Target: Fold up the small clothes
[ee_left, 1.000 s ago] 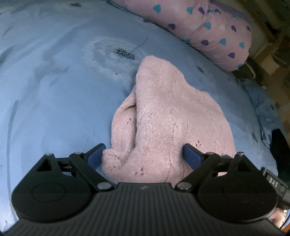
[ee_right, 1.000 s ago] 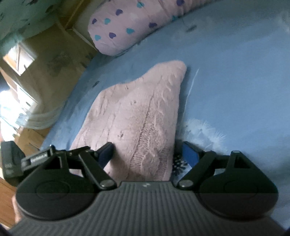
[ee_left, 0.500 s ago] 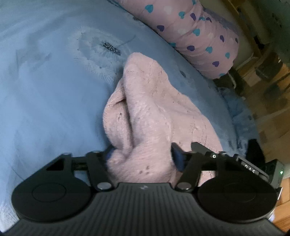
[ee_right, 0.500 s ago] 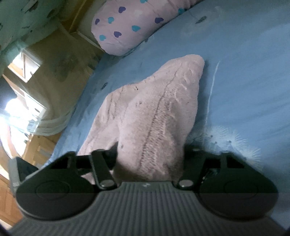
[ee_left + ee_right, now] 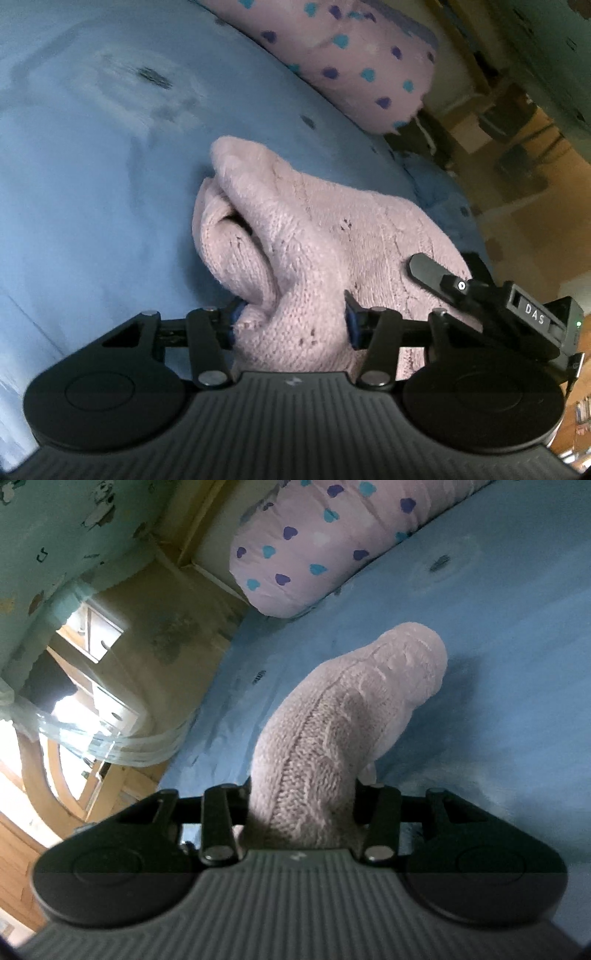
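A small pink knitted garment [image 5: 317,236] lies bunched on the blue bed sheet [image 5: 81,192]. My left gripper [image 5: 291,321] has its jaws closing on the garment's near edge, and the blue pads [image 5: 349,321] press into the wool. In the left wrist view the black right gripper body [image 5: 517,314] shows at the right, over the cloth. My right gripper [image 5: 301,808] has its jaws closing on the other near edge of the pink garment [image 5: 354,709], which rises from the sheet [image 5: 498,664] in a rolled hump.
A long pink pillow with blue and purple hearts [image 5: 347,62] [image 5: 317,542] lies along the far side of the bed. Beyond the bed edge stand wooden furniture and a floor [image 5: 535,155], and a bright window with a curtain [image 5: 74,701] at the left.
Both grippers went from wide open around the flat garment's near edge to pinching it. Both have lifted, so the cloth is pulled up off the sheet and bunched.
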Demonstrator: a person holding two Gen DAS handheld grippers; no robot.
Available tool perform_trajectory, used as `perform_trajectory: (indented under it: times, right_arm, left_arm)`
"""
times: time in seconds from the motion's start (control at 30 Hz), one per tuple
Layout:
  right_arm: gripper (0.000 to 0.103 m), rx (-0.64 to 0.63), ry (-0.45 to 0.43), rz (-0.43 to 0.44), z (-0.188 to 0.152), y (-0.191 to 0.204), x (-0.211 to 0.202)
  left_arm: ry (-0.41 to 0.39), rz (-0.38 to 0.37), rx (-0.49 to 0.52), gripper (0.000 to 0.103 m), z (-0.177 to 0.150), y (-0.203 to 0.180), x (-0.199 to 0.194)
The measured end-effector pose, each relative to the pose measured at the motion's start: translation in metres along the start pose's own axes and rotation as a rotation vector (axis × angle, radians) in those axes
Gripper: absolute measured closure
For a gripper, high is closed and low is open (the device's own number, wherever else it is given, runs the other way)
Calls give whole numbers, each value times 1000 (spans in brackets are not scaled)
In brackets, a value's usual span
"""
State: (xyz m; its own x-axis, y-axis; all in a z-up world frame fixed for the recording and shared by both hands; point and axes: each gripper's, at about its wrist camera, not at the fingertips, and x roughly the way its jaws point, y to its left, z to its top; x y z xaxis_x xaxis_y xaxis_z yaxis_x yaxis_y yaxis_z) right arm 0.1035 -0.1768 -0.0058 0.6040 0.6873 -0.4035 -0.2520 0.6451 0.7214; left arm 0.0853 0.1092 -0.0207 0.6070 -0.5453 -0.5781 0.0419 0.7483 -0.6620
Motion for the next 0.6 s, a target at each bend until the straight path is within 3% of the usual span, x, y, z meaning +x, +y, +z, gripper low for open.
perform_trajectory:
  times: [0.27, 0.43, 0.6]
  right_arm:
    - [57, 12, -19, -51, -14, -22, -85]
    - [57, 51, 11, -122, -32, -57, -118]
    - [55, 69, 41, -224, -52, -98, -123]
  left_arm:
    - [85, -36, 55, 47, -65, -59, 16]
    - [152, 7, 114, 47, -109, -80, 34]
    - [150, 67, 202, 46, -124, -88, 45]
